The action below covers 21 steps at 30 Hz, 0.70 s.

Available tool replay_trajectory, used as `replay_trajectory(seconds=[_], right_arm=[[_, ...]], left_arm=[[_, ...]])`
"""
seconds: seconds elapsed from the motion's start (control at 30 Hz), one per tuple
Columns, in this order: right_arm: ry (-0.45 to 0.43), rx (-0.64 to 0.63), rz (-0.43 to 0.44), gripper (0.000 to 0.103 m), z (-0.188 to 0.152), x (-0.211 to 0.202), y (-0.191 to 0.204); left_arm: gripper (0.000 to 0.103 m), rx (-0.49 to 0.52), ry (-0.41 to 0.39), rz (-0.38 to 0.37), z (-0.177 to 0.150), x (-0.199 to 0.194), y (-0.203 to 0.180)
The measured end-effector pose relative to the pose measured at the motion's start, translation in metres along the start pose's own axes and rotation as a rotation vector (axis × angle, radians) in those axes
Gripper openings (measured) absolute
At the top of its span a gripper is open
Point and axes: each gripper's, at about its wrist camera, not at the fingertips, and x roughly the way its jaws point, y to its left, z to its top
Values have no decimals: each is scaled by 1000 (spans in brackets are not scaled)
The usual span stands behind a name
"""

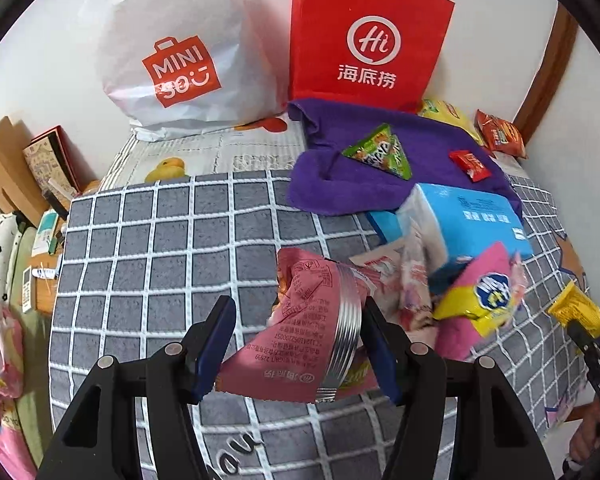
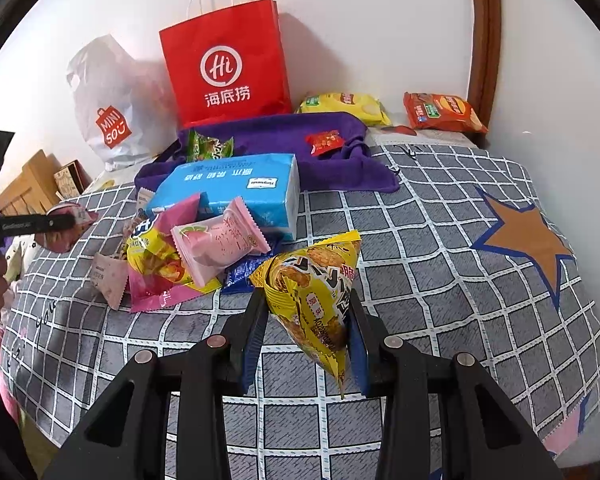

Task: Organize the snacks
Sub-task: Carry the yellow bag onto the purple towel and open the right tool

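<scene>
Left wrist view: the left claw occupies the lower centre of the frame, its blue-padded fingers spread wide. A pink snack packet with a silver crimped edge sits between them — it touches the right-hand pad, while a clear gap remains at the left-hand pad. Whether the packet is gripped cannot be told. Below it lies a grey checked bedcover. To the right of the packet, a heap of snacks rests against a blue tissue pack. Above that, a purple towel carries a green triangular packet and a small red packet. At the top of the frame, a white Miniso bag and a red paper bag stand against the wall. At the right edge, the right claw is partly visible with a yellow packet.

Right wrist view: the right claw, lower centre, is closed on the yellow packet — both pads press its sides, and the packet stands upright above the bedcover. Left of centre lies the snack heap, including a pink wrapped cake leaning on the tissue pack. The towel lies behind it, in front of the red paper bag. A yellow chip bag and an orange chip bag lie at the upper right by the wall. The left claw appears at the left edge.
</scene>
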Motion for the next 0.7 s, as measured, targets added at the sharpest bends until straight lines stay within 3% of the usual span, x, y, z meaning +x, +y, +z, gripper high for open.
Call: replay_trajectory(seconds=[0.27, 0.7], right_arm=[[-26, 8, -18, 37, 8, -14, -3], [-55, 2, -19, 37, 41, -28, -1]], left_arm=[[60, 62, -26, -65, -7, -19, -33], [60, 143, -75, -138, 11, -45, -83]])
